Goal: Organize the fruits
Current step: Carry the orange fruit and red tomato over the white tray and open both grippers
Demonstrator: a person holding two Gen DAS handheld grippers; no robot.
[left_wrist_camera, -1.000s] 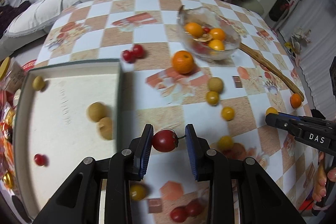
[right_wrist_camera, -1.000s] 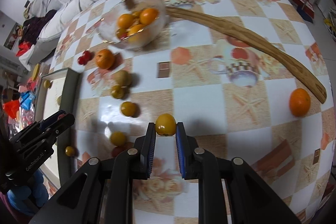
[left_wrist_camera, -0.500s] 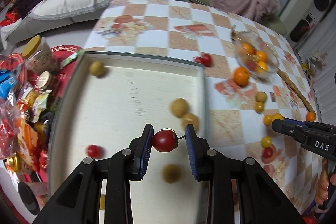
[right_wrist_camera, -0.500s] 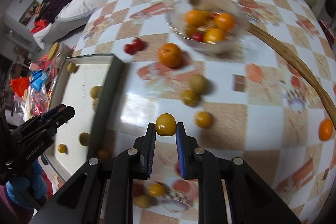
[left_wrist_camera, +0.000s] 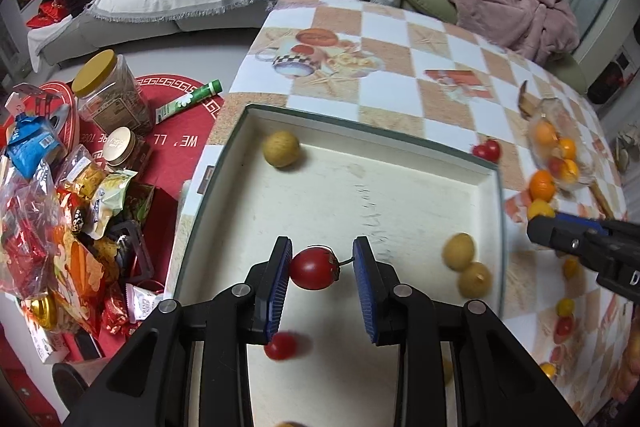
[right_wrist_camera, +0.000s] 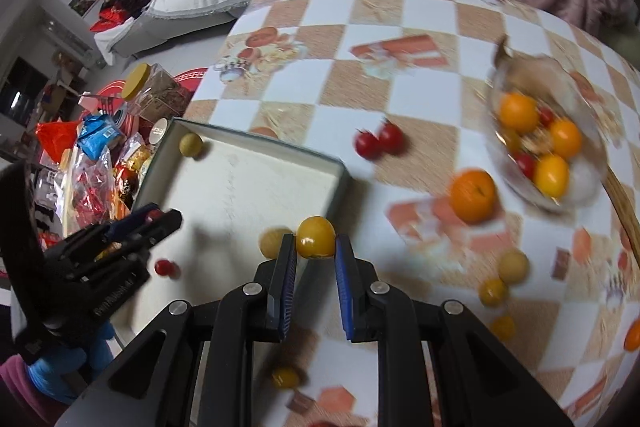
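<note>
The red cherry tomato (left_wrist_camera: pixel 312 268) sits pinched between the left gripper's (left_wrist_camera: pixel 318 269) jaws, its thin stem poking toward the right-hand pad; directly beneath those jaws lies the pale floor of the white tray (left_wrist_camera: pixel 360 131), so this fruit hangs above the tray and not on the table. The yellow tomato (right_wrist_camera: pixel 315 237) is clamped in the right gripper's (right_wrist_camera: pixel 316 251) jaws, which are drawn in tight on it; below them runs the tray's near corner and wall, so this fruit appears to be just at the tray's edge, partly over the checked table (right_wrist_camera: pixel 400 87).

The step in hand looks like the carry-and-deposit stage of sorting: both fruits are lifted and brought to the tray, neither yet set down. The next move, by this reading, calls for lowering each fruit close to the tray floor before the jaws part, since round fruit dropped from height would roll; the right one likely needs to travel further over the wall first.

Ahead of the left jaws rests a tan fruit (left_wrist_camera: pixel 281 148) in the far corner; to their right lie two more tan fruits (left_wrist_camera: pixel 468 265); just under them a second red tomato (left_wrist_camera: pixel 281 345). Both grippers point steeply downward; a blue-gloved hand (right_wrist_camera: pixel 60 367) holds the left one; beyond the right jaws stands the glass bowl (right_wrist_camera: pixel 548 131) of oranges.
</note>
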